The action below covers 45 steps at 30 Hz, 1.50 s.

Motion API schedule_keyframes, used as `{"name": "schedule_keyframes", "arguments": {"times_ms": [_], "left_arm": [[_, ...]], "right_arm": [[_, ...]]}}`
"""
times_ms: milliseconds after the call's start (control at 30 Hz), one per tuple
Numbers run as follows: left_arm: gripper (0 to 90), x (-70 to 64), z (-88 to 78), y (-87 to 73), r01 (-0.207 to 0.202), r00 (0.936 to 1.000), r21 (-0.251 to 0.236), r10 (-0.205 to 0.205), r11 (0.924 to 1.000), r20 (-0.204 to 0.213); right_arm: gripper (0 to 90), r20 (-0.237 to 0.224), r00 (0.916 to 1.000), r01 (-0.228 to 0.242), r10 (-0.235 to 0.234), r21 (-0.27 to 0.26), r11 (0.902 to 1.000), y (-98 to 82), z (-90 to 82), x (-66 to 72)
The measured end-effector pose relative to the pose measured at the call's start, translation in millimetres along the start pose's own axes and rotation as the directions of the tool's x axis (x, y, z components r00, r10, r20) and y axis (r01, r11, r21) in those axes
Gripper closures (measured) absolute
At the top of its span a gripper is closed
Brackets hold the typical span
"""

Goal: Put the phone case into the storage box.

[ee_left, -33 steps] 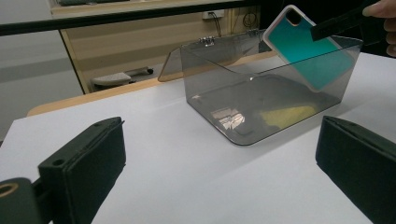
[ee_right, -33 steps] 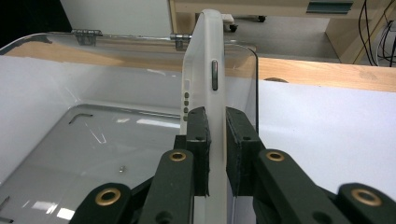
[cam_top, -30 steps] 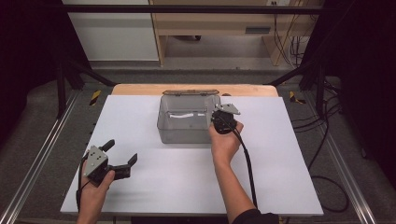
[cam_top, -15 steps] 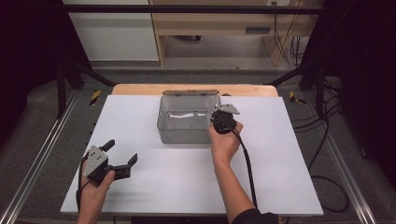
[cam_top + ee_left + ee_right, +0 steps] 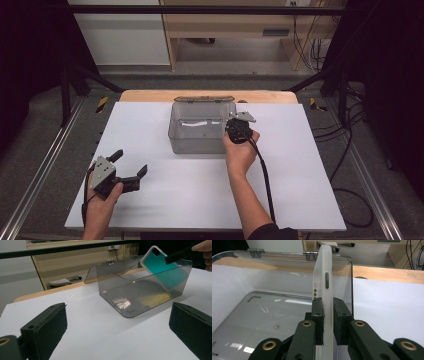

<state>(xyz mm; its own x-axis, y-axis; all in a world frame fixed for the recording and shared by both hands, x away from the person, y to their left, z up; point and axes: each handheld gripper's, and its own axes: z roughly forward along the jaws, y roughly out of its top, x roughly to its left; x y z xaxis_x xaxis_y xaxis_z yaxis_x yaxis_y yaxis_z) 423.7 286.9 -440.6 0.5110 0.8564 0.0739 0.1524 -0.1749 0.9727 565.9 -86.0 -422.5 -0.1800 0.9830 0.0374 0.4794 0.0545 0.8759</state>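
Nearest the person, the left hand-held gripper (image 5: 126,172) rests low on the white bench (image 5: 300,200) at its front left corner, its jaws spread wide apart with nothing between them; in the left gripper view they frame the smoky clear plastic box (image 5: 140,293) farther off. Toward the middle of the bench, the right hand-held gripper (image 5: 235,126) sits at the right wall of that box (image 5: 200,130), jaws clamped on a phone in a white-edged case (image 5: 325,277). The phone stands on edge between the pads, its side buttons facing the camera in the right gripper view, and it leans over the box's right rim, teal back (image 5: 167,270) showing. Beyond, the box's hinged lid (image 5: 204,99) lies open against the bench's wooden far edge.
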Motion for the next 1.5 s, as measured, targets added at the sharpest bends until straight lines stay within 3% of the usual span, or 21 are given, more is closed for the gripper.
{"name": "schedule_keyframes", "arguments": {"times_ms": [967, 1500], "left_arm": [[2.0, -0.4, 0.2, 0.1, -0.001, 1.0000, 0.000, 0.001, 1.0000, 0.001], [2.0, -0.5, 0.2, 0.1, -0.002, 1.0000, 0.000, 0.002, 1.0000, 0.001]], "right_arm": [[78.7, -0.004, 1.0000, -0.005, 0.005, 0.017, 0.9998, 0.6, 1.1, -1.1], [78.2, -0.017, 0.9998, -0.005, 0.005, 0.001, 1.0000, 0.8, 0.1, 0.5]]}}
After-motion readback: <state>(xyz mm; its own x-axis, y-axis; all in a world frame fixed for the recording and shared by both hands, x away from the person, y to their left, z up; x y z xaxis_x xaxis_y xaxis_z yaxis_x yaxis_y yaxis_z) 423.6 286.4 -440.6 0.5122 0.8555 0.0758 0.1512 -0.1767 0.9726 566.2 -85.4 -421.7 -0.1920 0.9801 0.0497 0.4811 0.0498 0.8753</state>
